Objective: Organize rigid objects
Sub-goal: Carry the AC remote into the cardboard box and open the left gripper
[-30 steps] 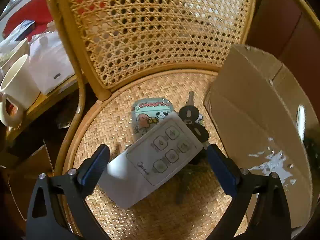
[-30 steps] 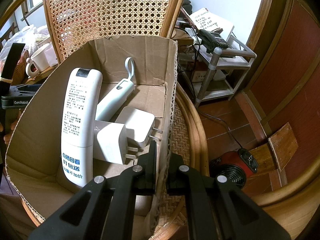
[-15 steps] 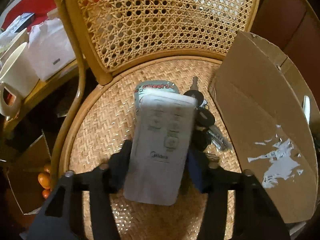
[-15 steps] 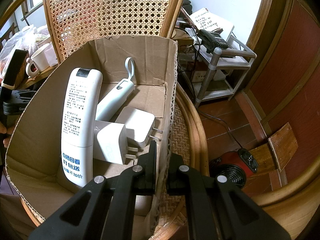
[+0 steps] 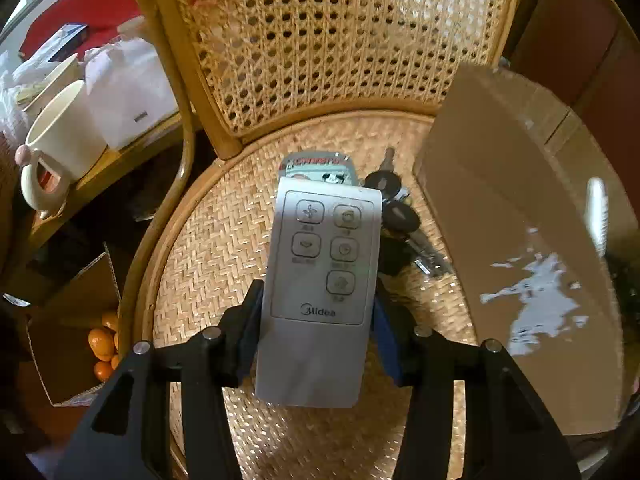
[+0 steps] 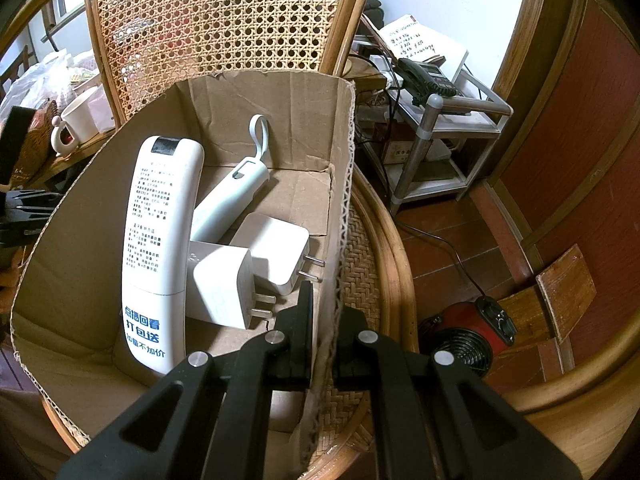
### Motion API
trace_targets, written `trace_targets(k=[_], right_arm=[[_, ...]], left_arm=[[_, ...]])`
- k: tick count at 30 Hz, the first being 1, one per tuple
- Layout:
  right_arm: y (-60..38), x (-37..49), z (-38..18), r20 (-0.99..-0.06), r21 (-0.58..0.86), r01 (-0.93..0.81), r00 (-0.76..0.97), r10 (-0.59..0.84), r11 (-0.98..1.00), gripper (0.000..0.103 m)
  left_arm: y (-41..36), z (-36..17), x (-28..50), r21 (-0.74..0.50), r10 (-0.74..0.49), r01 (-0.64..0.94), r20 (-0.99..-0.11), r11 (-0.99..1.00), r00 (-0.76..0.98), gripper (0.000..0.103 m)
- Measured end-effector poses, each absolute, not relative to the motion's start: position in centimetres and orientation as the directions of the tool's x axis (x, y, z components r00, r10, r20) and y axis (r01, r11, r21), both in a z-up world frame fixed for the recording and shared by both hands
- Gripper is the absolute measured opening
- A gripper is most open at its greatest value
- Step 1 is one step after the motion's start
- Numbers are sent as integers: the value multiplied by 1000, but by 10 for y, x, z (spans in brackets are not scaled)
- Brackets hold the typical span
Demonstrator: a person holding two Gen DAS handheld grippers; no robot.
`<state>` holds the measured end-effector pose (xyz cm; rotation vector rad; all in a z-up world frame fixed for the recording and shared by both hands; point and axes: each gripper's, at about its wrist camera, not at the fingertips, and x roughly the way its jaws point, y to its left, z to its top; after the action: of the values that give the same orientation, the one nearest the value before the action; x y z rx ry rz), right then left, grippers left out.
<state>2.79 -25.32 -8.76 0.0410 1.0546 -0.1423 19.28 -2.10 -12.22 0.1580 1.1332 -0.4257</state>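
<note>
Rattan chair seat (image 5: pixel 208 248) below us, with our left gripper (image 5: pixel 318 316) clamped on a flat white fan remote (image 5: pixel 320 280), gripped by its long edges above the weave. Our right gripper (image 6: pixel 324 332) pinches the right wall of the cardboard box (image 6: pixel 224 108), steadying it. Keys (image 5: pixel 396 212) and a small tin (image 5: pixel 316 166) lie on the seat under the remote. We judge the smooth remote could slip or swing, or catch the box wall on the way over.
</note>
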Motion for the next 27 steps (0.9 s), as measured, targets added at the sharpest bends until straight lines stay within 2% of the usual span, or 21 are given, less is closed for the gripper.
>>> trace_targets(k=[5,11,19,27], right_arm=[[-253,28,-88,-869,-34,137,485,-97,990,8],[-253,28,-88,-869,-35,137,485,-98,990,8],[-253,28,-88,-869,-34,137,486,-97,990,8],[-253,28,-88,-869,-35,137,486,-97,990,8]], left_arm=[[-14,-98,179,-108,-268,381,-877,918,400,49],[-26,-62,155,-72,-263,375,-833,924,486,49],[-58,-12,122,-108,-342,405,-748,908,568,49],[-97,5,105,-151,-422,468,-717,871,555,49]])
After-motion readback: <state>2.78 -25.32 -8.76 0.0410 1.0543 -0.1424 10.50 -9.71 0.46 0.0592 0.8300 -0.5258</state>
